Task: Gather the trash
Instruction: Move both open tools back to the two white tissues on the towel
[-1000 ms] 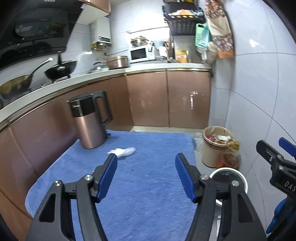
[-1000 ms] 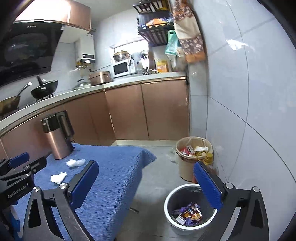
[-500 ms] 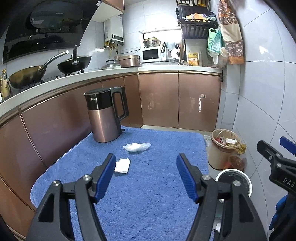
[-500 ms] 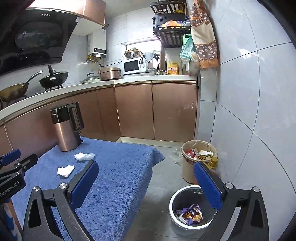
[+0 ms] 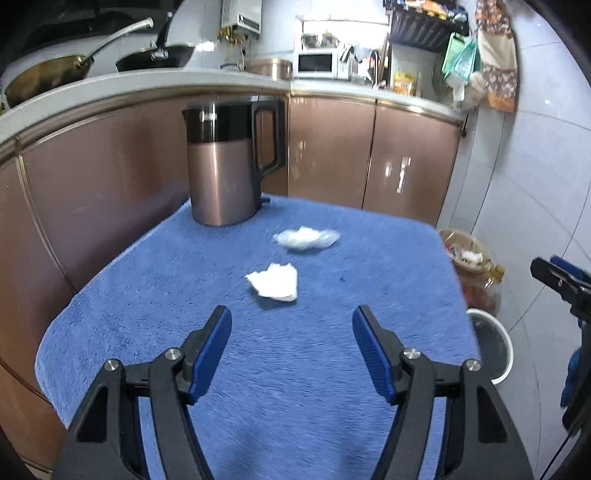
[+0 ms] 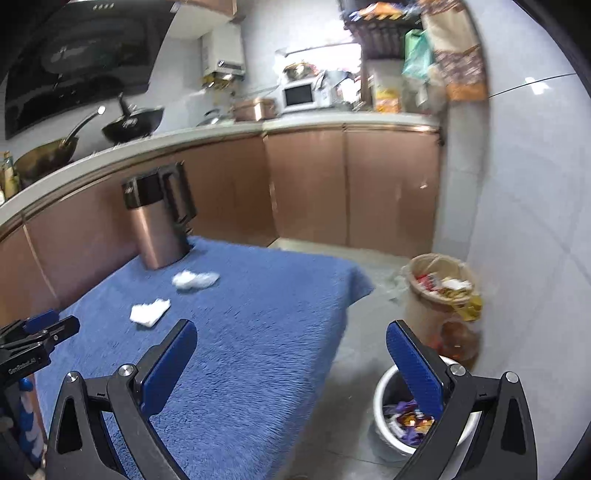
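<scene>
Crumpled tissue [image 5: 275,282] on the blue-covered tabletop [image 5: 155,306] could be missed or cloth snagged by the open, empty left gripper [image 5: 291,332] jaws.

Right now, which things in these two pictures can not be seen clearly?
- White bin, left wrist view: contents hidden by the blue cloth edge and the gripper finger.
- Tan bin, right wrist view: contents blurred, items not identifiable.
- Lettering on the kettle, left wrist view: too small and blurred.
- Left gripper, right wrist view: cut off by the left edge, jaws not shown there.
- Shelf goods, right wrist view: blurred.
</scene>
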